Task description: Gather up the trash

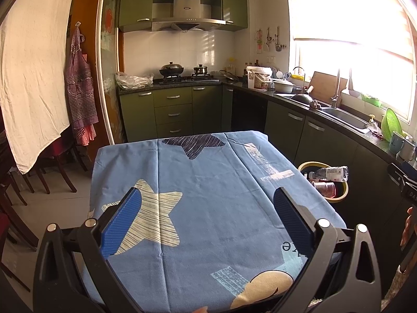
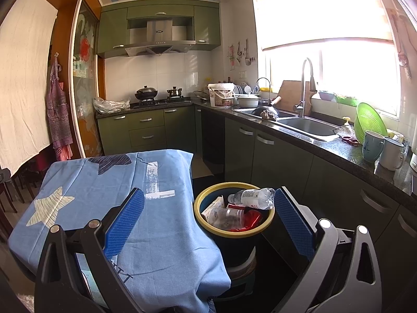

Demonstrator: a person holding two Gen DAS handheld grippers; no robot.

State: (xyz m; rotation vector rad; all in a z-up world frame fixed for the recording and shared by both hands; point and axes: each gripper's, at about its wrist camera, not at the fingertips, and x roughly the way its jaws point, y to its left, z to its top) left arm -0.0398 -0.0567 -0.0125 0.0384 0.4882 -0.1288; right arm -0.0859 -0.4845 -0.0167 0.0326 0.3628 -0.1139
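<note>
Beside the table [image 2: 156, 234], bin [image 2: 198, 215] holds bottle [image 2: 251, 197], cups — perhaps cartons; both grippers [image 1: 208, 224] [image 2: 209, 225] spread, empty.

Blue star-patterned tablecloth [image 1: 208, 195]: dark printed letters are showing near its right edge, upside down, reading roughly "xe". Black device at the frame's right edge [image 1: 409, 194]: letters "DAS" are showing. Silver range hood [image 1: 186, 13] badge and clear plastic bottle [image 2: 251, 197] label are staying illegible.

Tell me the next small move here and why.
Probably just draw both grippers back: the left gripper and right gripper are open and empty, the blue cloth shows no trash, and the bottle and clear cup lie in the bin.
</note>
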